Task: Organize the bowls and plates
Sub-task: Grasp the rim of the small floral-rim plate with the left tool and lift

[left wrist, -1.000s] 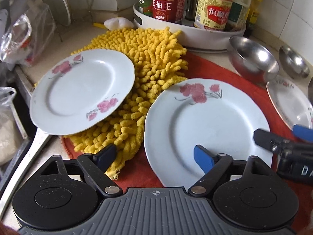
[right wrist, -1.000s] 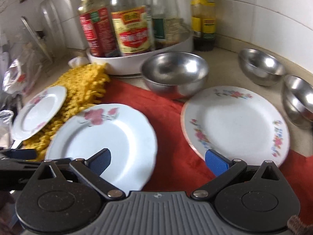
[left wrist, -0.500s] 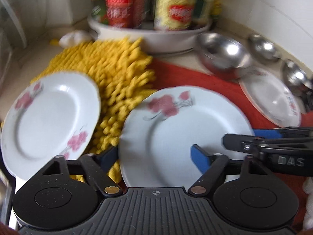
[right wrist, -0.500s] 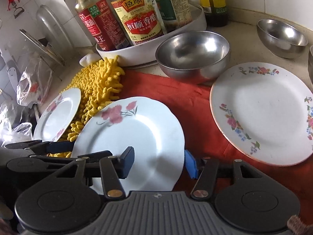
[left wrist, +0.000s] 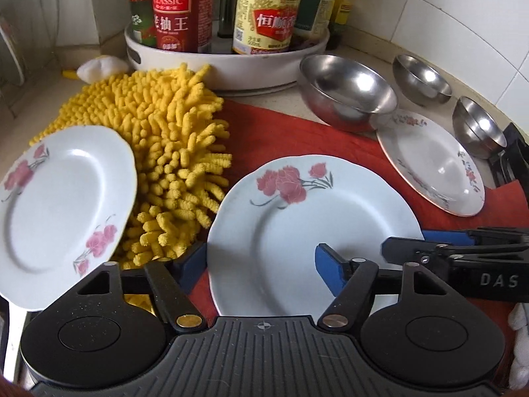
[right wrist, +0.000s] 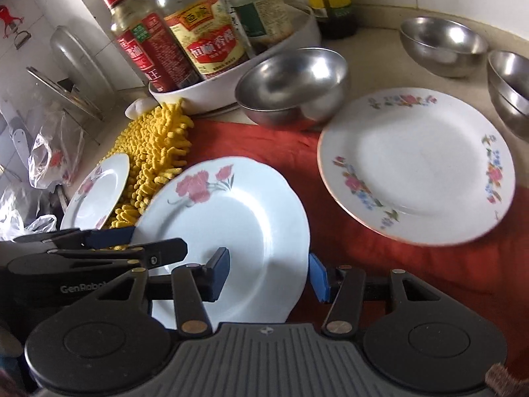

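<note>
Plates: three, all on desk. Carnation plate (left wrist: 297,231) lies on red cloth (left wrist: 297,132), rim between blades of both tongs. Left tongs (left wrist: 261,264) apart; right tongs (right wrist: 269,274) apart, straddling its edge. Steel bowls: three. Bottle labels read "CLASSIC" (left wrist: 170,3); tongs bodies marked "DAS", "GenRobo".

Left plate (left wrist: 56,211) cut by frame edge; bottle (left wrist: 172,6) tops cropped.
</note>
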The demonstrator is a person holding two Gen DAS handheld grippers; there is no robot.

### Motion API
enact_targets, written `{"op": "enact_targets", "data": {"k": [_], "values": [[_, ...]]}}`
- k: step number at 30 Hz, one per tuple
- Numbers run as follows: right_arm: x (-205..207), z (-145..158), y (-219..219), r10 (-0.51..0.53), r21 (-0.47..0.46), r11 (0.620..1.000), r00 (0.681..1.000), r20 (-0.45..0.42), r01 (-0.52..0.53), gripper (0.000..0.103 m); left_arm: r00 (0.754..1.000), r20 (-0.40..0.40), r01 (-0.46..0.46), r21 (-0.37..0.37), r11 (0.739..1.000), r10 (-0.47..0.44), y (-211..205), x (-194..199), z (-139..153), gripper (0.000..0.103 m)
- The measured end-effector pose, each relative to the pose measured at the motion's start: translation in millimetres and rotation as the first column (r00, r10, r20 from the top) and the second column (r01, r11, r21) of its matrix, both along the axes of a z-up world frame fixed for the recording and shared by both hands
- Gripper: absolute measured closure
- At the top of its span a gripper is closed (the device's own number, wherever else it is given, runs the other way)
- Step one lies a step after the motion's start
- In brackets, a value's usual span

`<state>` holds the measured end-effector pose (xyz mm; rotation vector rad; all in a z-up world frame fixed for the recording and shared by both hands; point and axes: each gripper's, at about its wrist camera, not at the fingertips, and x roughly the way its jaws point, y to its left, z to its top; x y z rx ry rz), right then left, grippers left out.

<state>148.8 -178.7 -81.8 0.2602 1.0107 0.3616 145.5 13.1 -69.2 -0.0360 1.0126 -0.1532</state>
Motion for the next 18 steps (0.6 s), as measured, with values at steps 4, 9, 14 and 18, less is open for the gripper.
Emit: {"op": "enact_targets", "data": {"k": [4, 9, 14, 18], "values": [[-5, 6, 1, 0.014, -0.033, 0.999, 0.998, 0.056, -0.012, 0.054, 0.996, 0.083, -0.03, 0.034, 0.999, 0.027, 0, 1, 17, 0.025], [-11, 16, -12, -0.012, -0.019, 1.0, 0.994, 0.107, 0.014, 0.054, 0.993, 0.114, -0.001, 0.007, 1.0, 0.0, -11, 8, 32, 0.027], [-20, 25, -44, -0.104, -0.002, 0.994, 0.984, 0.144, 0.106, 0.054, 0.99, 0.092, 0.118, -0.069, 0.991, -0.111, -49, 18, 36, 0.027], [-23, 33, -73, -0.194, -0.024, 0.979, 0.963, 0.186, 0.202, 0.054, 0.974, 0.098, 0.211, -0.067, 0.975, -0.204, -91, 28, 36, 0.027]]}}
